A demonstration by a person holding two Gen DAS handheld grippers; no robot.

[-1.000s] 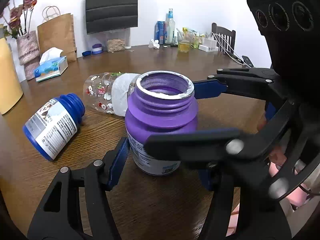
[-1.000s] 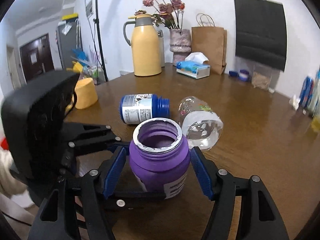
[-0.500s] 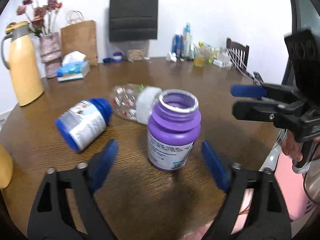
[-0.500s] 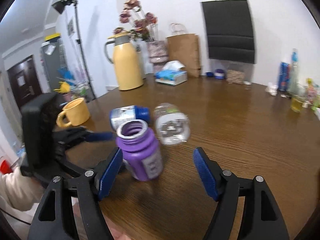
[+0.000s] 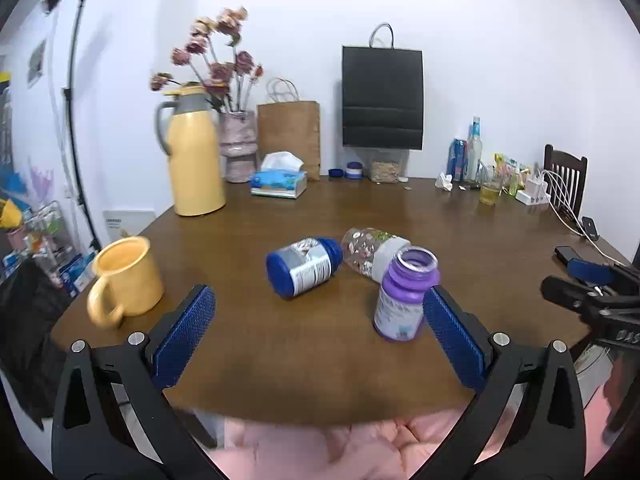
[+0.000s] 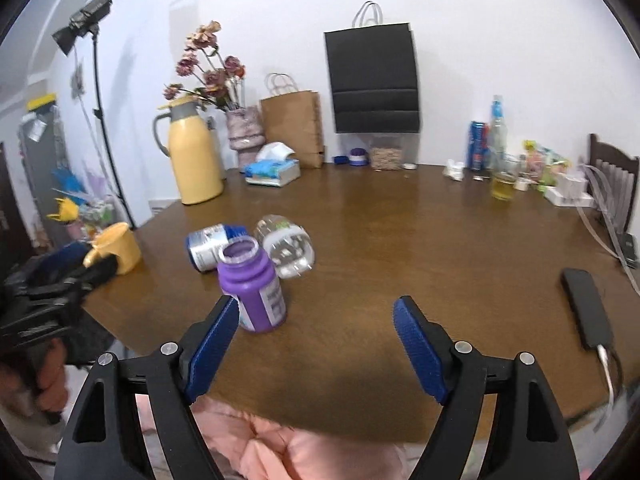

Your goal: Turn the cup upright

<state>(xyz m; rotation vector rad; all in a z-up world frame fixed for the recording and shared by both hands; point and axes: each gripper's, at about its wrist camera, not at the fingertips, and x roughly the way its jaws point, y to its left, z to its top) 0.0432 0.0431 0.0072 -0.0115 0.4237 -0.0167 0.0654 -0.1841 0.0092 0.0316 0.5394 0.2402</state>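
A purple open-mouthed bottle (image 5: 405,295) stands upright on the brown table (image 5: 280,352); it also shows in the right wrist view (image 6: 253,285). Behind it a blue bottle (image 5: 304,265) and a clear patterned cup (image 5: 370,252) lie on their sides, also in the right wrist view, the blue bottle (image 6: 208,242) and the cup (image 6: 287,249). My left gripper (image 5: 320,308) is open and empty, back near the table's front edge. My right gripper (image 6: 316,318) is open and empty, to the right of the purple bottle.
A yellow mug (image 5: 126,276) stands at the front left. A yellow thermos (image 5: 194,152), flower vase (image 5: 238,144), tissue box (image 5: 279,182) and paper bags line the back. Drinks and a charger (image 5: 532,194) sit back right. A black phone (image 6: 588,312) lies at right.
Both grippers let go of the purple bottle, opened and drew back toward the table's front edge. The bottle stays upright where it stood.
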